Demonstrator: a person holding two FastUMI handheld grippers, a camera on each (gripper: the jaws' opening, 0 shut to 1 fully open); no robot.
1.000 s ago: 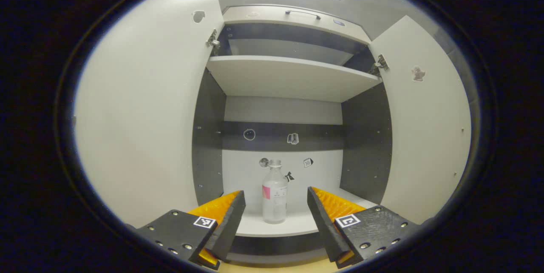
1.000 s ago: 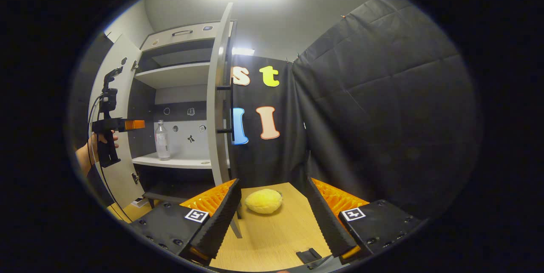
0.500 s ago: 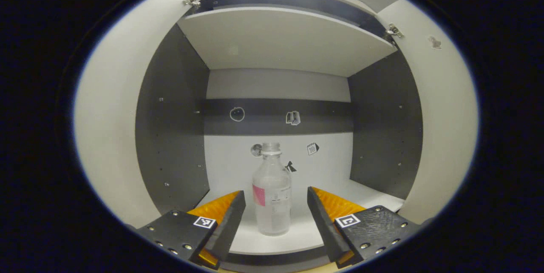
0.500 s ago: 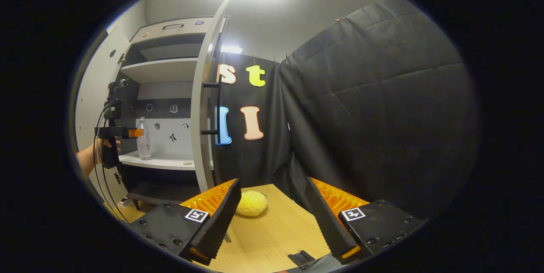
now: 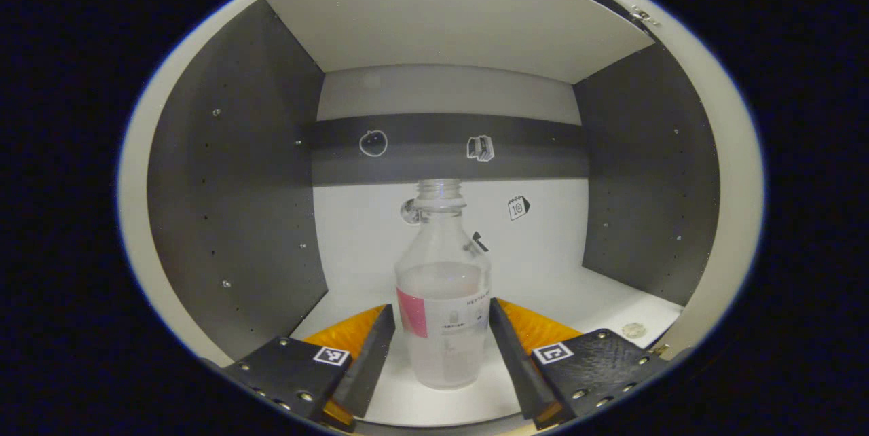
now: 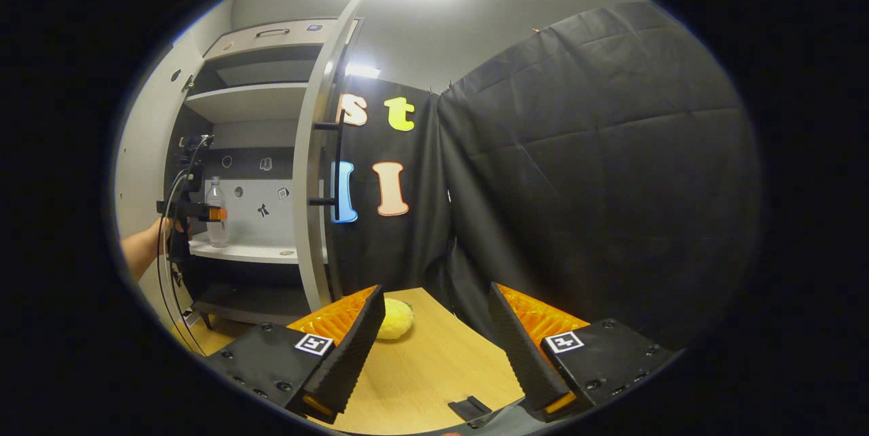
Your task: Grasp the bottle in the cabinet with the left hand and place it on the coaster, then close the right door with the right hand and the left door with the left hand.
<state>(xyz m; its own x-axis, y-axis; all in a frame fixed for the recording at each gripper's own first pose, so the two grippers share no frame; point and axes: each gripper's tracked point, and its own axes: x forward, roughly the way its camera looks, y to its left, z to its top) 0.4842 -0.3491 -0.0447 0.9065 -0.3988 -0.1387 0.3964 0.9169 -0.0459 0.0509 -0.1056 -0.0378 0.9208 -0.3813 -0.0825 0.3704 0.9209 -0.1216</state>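
Left tool (image 5: 441, 348) level inside the cabinet (image 5: 231, 171), fingers apart astride the upright bottle (image 5: 442, 300)

One bottle (image 5: 442, 300), two open cabinet doors — one (image 6: 309, 171) showing its edge — six small stickers (image 5: 373, 143) inside, and one yellow fluffy coaster (image 6: 396, 318) on the bench (image 6: 434, 375).

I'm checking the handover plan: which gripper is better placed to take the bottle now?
Left. The left gripper is open with the bottle standing between its fingers on the cabinet shelf. The right gripper hangs open over the wooden table, outside the right door.
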